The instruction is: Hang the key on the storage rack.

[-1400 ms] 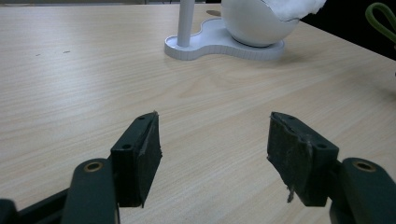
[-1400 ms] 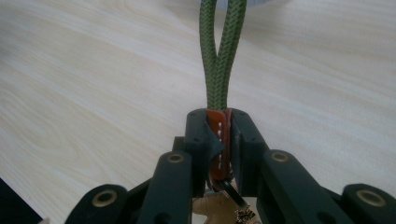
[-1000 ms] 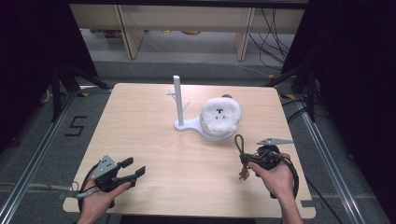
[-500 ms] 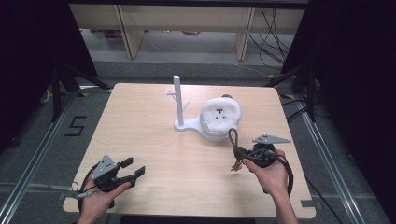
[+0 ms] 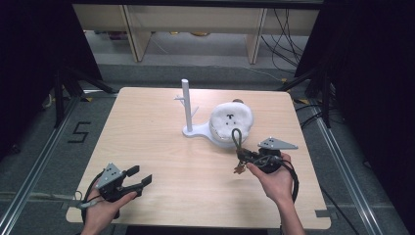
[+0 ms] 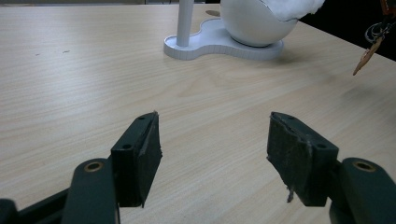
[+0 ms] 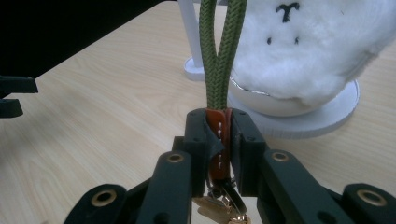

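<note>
High view: wooden table (image 5: 161,147), pale, across the middle of the frame. White stand (image 5: 188,110), an upright post on a flat base, above centre; just right of it a white plush toy (image 5: 231,120) with a stitched black face sits in the stand's bowl. Left gripper (image 5: 132,180), lower left, low over the table in a hand, jaws spread wide with nothing between them. Right gripper (image 5: 243,157), lower right of centre, held in a hand just below the plush toy; jaws closed on a keychain (image 5: 238,147), whose olive cord loop rises from the jaws toward the plush toy while the keys hang beneath them. Left gripper view: left gripper (image 6: 212,149), two black padded jaws at the bottom, well apart, bare wood between them; stand (image 6: 219,42) base and post at upper centre, round white bowl (image 6: 254,23) on it; keychain (image 6: 371,46) dangling at the upper right edge. Right gripper view: right gripper (image 7: 219,140), centre bottom, jaws pressed together on the brown leather tab of the keychain (image 7: 218,70); green braided loop rising to the top edge; metal ring and brass keys below the tab; plush toy (image 7: 308,51) at upper right in its bowl; stand (image 7: 191,42) post behind the loop.
</note>
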Demonstrator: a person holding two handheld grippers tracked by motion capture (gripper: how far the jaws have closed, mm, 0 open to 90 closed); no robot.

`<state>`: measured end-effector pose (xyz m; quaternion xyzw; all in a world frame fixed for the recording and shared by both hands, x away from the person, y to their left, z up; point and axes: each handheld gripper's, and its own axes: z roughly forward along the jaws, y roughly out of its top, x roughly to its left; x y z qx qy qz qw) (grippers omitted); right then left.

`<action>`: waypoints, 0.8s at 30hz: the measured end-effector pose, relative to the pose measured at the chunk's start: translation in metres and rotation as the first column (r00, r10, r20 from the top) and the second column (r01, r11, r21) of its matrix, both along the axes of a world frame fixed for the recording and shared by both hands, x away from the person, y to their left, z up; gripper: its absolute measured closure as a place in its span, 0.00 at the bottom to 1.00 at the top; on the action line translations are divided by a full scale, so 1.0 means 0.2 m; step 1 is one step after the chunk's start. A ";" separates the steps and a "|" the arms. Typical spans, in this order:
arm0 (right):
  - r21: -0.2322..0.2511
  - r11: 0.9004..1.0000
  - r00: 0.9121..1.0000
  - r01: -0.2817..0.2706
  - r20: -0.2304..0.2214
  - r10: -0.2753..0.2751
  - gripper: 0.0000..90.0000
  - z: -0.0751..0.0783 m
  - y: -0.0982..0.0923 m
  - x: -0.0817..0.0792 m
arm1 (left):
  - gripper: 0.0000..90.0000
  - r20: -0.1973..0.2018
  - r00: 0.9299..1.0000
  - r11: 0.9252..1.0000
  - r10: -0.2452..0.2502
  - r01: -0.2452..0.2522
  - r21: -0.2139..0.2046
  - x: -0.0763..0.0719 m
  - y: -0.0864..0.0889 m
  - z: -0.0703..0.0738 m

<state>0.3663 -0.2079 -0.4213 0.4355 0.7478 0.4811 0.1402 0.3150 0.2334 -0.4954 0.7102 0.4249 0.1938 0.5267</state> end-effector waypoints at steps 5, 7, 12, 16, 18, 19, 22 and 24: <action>0.000 1.000 0.999 -0.007 0.039 0.007 0.88 0.01 0.01 0.00 | 0.38 0.003 1.000 1.000 -0.006 0.006 -0.011 0.00 0.00 0.00; 0.023 1.000 1.000 -0.008 0.021 0.008 0.88 0.01 0.02 0.00 | 0.38 0.002 1.000 1.000 -0.007 0.007 -0.012 0.00 -0.01 0.00; 0.032 0.999 0.997 -0.017 0.072 0.015 0.88 0.00 0.03 0.00 | 0.38 -0.004 1.000 1.000 -0.004 0.004 -0.002 0.00 -0.01 0.00; 0.048 0.999 0.992 -0.019 0.124 0.013 0.88 -0.01 0.05 0.01 | 0.39 -0.001 1.000 1.000 -0.011 0.011 -0.019 0.01 -0.01 0.00; 0.061 0.998 0.992 -0.035 0.123 0.027 0.88 -0.01 0.06 0.01 | 0.39 -0.001 1.000 1.000 -0.012 0.012 -0.021 0.01 -0.01 0.00; 0.066 0.997 0.992 -0.032 0.124 0.023 0.88 -0.01 0.07 0.00 | 0.39 -0.003 1.000 1.000 -0.014 0.013 -0.024 0.01 -0.01 0.00; 0.072 0.997 0.984 -0.039 0.177 0.026 0.88 -0.02 0.08 0.01 | 0.40 -0.008 1.000 0.999 -0.020 0.020 -0.037 0.01 -0.02 0.01; 0.102 0.994 0.984 -0.039 0.176 0.021 0.88 -0.03 0.10 0.00 | 0.40 -0.016 1.000 0.999 -0.018 0.017 -0.043 0.02 -0.02 0.02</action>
